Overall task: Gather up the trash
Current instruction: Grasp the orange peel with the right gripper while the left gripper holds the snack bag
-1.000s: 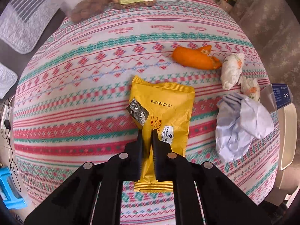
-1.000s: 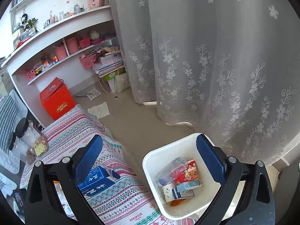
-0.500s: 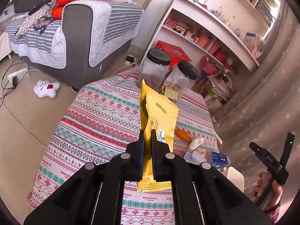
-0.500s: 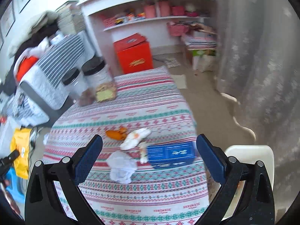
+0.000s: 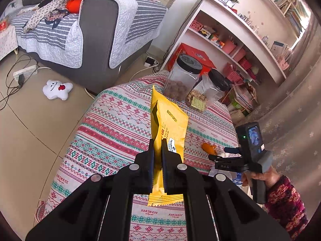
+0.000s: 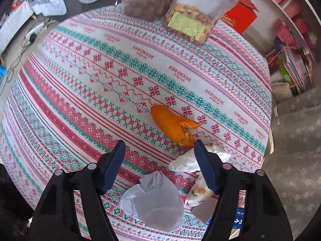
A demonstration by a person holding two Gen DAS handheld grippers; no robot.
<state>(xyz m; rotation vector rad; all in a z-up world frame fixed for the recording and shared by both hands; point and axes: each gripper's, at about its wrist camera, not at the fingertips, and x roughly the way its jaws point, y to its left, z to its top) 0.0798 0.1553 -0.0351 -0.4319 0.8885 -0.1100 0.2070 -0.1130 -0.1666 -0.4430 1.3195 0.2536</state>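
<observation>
The left tool (image 5: pixel 157 147) is clamped tight on the yellow snack wrapper (image 5: pixel 168 124), which hangs in the air above the counter (image 5: pixel 112 128), pinched near its lower crimped seam with most of the packet standing up past the pads. It looks like thin, empty foil: very light, floppy, a little slick, so a grip close to the stiffer sealed seam seems the safest. The right tool (image 6: pixel 159 163) hovers over the rest of the trash with nothing between its pads; its jaws have just been closing from full spread to a middling gap. Below it lie the orange peel (image 6: pixel 170 123), a crumpled white tissue (image 6: pixel 188 160) just beside the peel, a patterned wad (image 6: pixel 199 193) and a larger crumpled paper (image 6: pixel 156 198). The peel should be light, leathery and curled, best taken across its narrow middle; the papers are soft and will crush under any pinch. Against a second ago, the wrapper has left the cloth and been lifted, and the right tool has swung from the white bin by the curtain to above the counter.
</observation>
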